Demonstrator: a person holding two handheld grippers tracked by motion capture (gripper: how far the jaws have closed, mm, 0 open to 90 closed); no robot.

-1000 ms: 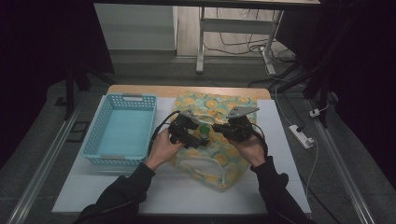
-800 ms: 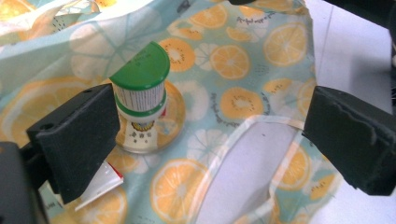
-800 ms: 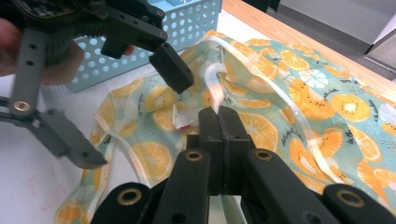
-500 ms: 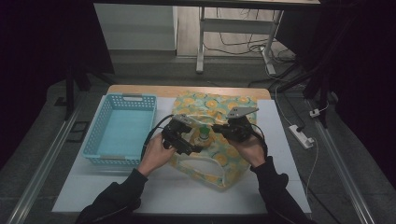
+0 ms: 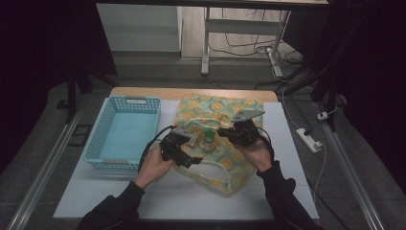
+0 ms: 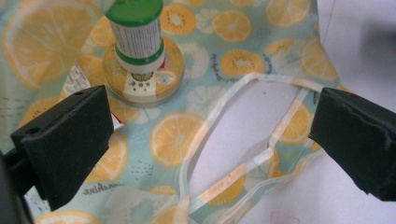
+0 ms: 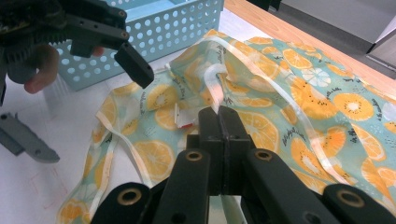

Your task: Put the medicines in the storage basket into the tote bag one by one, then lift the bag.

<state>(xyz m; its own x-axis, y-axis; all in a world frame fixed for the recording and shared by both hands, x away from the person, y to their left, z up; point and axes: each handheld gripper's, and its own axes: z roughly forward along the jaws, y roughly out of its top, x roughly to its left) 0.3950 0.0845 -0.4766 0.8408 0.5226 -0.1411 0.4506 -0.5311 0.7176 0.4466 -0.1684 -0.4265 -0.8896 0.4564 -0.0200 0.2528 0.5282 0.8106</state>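
- Since a second ago the left gripper (image 5: 184, 151) has backed off leftward from the bottle (image 5: 208, 140); its jaws have just been opening and now stand wide, nothing between them but bag (image 5: 218, 112) fabric below.
- Right gripper (image 5: 230, 133) has stayed put, jaws shut on a bag handle (image 7: 215, 86), holding it lifted.
- Bottle, green-capped, lies on the bag near the table's (image 5: 119, 191) middle, just right of the left gripper's tips; in the left gripper view it sits far left, ahead of the jaws (image 6: 137, 32).
- Basket (image 5: 122, 132) sits empty-looking at the left, apart from the bag.
- Risk: the round bottle could roll if the right gripper tugs the fabric.
- Risk: the thin handle could slip from the shut jaws, so the bag mouth collapses.
- Risk: the left jaws, closing low, may snag fabric or the loose handle loop (image 6: 243, 135) instead of the bottle.
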